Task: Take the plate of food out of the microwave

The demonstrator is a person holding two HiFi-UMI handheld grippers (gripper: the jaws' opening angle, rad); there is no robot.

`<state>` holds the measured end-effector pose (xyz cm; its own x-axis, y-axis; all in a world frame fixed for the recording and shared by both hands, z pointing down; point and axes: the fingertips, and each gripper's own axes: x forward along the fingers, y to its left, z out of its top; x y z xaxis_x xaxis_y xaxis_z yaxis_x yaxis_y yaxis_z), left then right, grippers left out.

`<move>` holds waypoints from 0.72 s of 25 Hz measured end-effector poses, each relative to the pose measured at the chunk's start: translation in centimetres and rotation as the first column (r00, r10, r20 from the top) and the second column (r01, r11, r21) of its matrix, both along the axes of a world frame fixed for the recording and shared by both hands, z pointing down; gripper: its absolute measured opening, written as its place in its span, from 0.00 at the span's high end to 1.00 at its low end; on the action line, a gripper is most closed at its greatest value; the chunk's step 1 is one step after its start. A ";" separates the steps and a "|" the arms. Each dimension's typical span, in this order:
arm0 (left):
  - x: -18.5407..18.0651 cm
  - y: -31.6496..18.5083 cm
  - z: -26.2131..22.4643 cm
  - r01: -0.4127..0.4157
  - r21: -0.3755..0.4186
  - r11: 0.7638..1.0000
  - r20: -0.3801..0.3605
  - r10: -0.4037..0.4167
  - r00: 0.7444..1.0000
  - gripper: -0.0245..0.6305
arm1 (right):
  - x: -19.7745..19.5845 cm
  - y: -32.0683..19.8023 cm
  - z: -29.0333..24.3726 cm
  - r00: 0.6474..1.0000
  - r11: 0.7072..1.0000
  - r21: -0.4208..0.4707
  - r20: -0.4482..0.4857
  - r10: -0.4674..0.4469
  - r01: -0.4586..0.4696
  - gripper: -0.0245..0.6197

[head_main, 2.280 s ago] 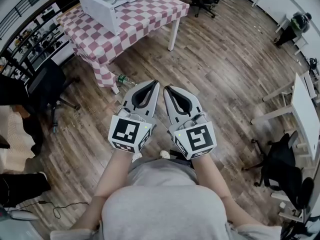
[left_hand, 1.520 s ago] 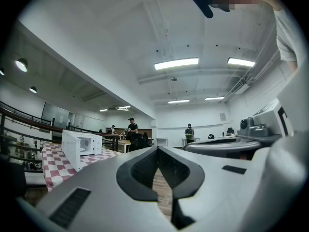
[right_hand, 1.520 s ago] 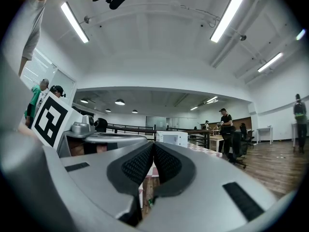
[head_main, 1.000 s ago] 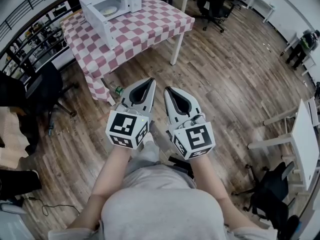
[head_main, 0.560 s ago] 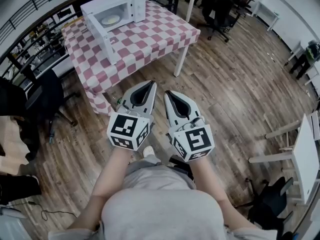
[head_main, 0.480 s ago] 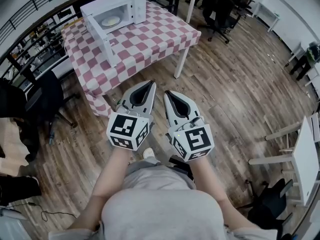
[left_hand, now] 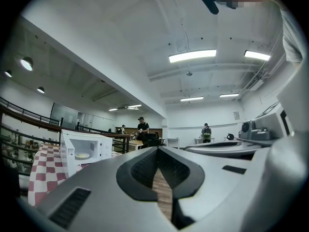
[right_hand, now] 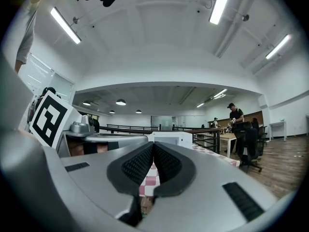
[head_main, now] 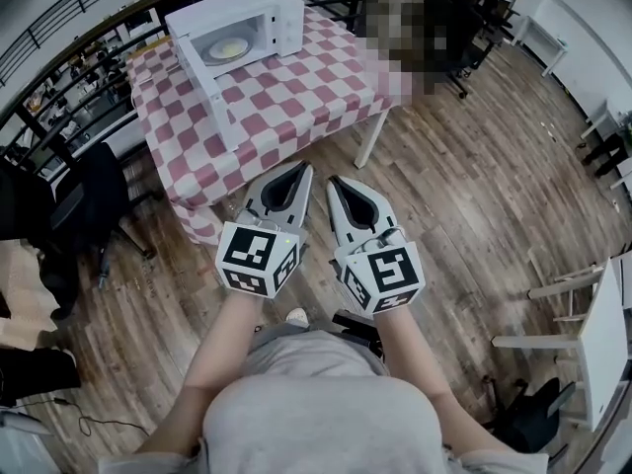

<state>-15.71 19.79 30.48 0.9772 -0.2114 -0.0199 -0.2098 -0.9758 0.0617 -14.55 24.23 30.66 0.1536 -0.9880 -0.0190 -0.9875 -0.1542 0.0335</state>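
A white microwave (head_main: 237, 23) stands with its door (head_main: 200, 79) swung open on a table with a red-and-white checked cloth (head_main: 296, 92). Inside it lies a plate of yellowish food (head_main: 229, 47). My left gripper (head_main: 303, 167) and right gripper (head_main: 334, 179) are held side by side, level, short of the table's near edge. Both are shut with nothing between the jaws. In the left gripper view, the left gripper (left_hand: 157, 149) has the microwave (left_hand: 86, 150) and its plate (left_hand: 82, 155) far off to the left. Straight beyond the right gripper (right_hand: 153, 144) stands the microwave (right_hand: 166, 138).
A black office chair (head_main: 94, 181) stands left of the table, and a dark railing (head_main: 79, 28) runs behind it. White desks (head_main: 602, 314) and a black chair (head_main: 533, 413) are at the right over wooden floor. People (left_hand: 142, 128) stand far back in the room.
The table and microwave have drawn nearer and sit lower in the head view. Both grippers moved forward towards them together, still shut and side by side.
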 end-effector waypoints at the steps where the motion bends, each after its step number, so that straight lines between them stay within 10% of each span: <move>1: 0.2 -0.6 0.1 0.007 0.000 1.000 0.002 -0.007 1.000 0.96 | 0.2 -0.6 0.0 1.000 1.000 0.001 0.001 -0.005 0.005 0.92; 18: 3.8 -9.4 0.0 0.121 -0.031 0.992 -0.012 -0.121 0.993 0.96 | 4.5 -8.8 -0.3 0.996 0.996 0.002 0.007 -0.088 0.088 0.92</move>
